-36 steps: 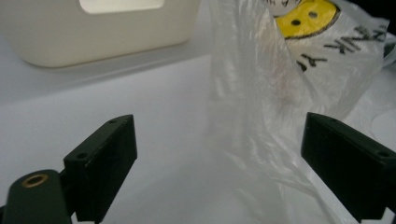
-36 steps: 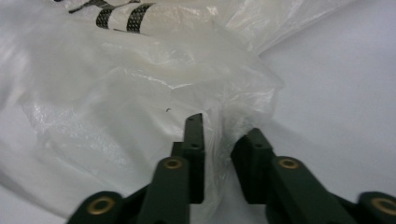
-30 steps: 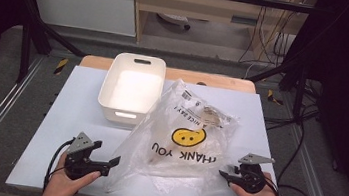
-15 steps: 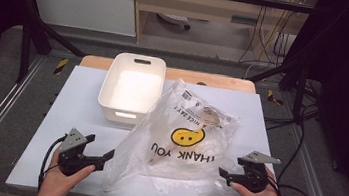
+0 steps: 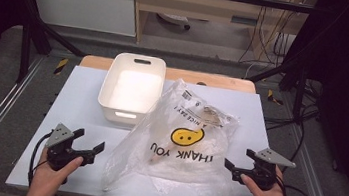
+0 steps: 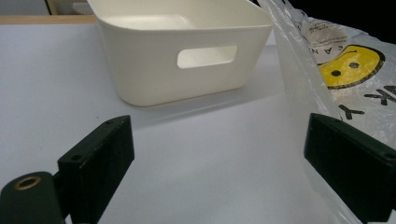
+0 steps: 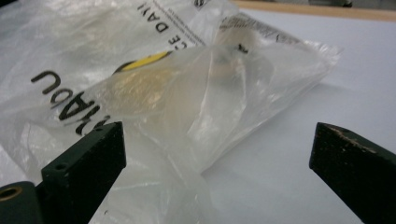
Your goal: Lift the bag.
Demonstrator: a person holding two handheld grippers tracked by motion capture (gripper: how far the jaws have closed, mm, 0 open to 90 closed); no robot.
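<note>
The clear plastic bag (image 5: 181, 149) printed with a yellow smiley and "THANK YOU" is lying on the white table (image 5: 77, 96), between the two hand-held grippers and leaning against the near corner of the white plastic bin (image 5: 132, 89). The left gripper (image 5: 91, 149) is being held released, its jaws standing wide with bare table between them and the bag's edge just beside its right-hand jaw. The right gripper (image 5: 234, 169) is also being held released; its jaws have just been opening, and loose film is lying between them without being pressed. A poor grasp is being risked here: the film is thin, slack and slippery, so a closing jaw is likely to be catching a single layer or sliding off, and the bag could be dragged across the table instead of lifted. A pull from one side only could also be tipping the bag's contents, or nudging the bin. In the right gripper view, pale contents inside the bag (image 7: 154, 88) and its folded layers are being shown closely. In the left gripper view, the bin's handle cut-out (image 6: 207, 56) is being shown, while the high view is giving both hands' spacing around the bag.
</note>
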